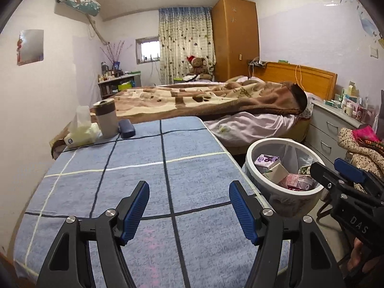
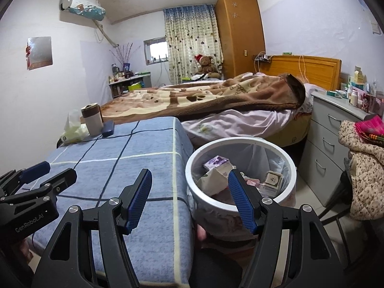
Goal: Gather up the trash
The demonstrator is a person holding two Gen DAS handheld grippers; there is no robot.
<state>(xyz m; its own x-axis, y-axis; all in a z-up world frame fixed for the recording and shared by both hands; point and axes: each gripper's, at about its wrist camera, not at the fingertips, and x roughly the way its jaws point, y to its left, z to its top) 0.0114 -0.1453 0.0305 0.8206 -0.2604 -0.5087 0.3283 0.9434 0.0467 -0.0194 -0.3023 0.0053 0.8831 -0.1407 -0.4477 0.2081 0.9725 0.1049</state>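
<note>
A white round trash bin (image 1: 283, 187) (image 2: 240, 206) stands on the floor right of a table with a blue plaid cloth (image 1: 134, 182) (image 2: 120, 158). Inside it lie several small cartons and wrappers (image 1: 276, 170) (image 2: 216, 163). My left gripper (image 1: 189, 206) hovers open over the cloth, nothing between its blue pads. My right gripper (image 2: 189, 196) is open too, nothing in it, its right finger (image 2: 240, 196) in front of the bin's near rim, its left over the table edge. Each gripper shows in the other's view: the right one (image 1: 336, 175), the left one (image 2: 48, 170).
At the table's far left stand a tissue pack (image 1: 81, 132) (image 2: 73, 129), a grey-brown cup (image 1: 106, 117) (image 2: 92, 118) and a dark blue case (image 1: 127, 128) (image 2: 108, 127). A bed with a brown blanket (image 1: 204, 98) lies behind. Grey drawers (image 2: 336, 139) and a chair with clothes (image 2: 364, 168) stand right.
</note>
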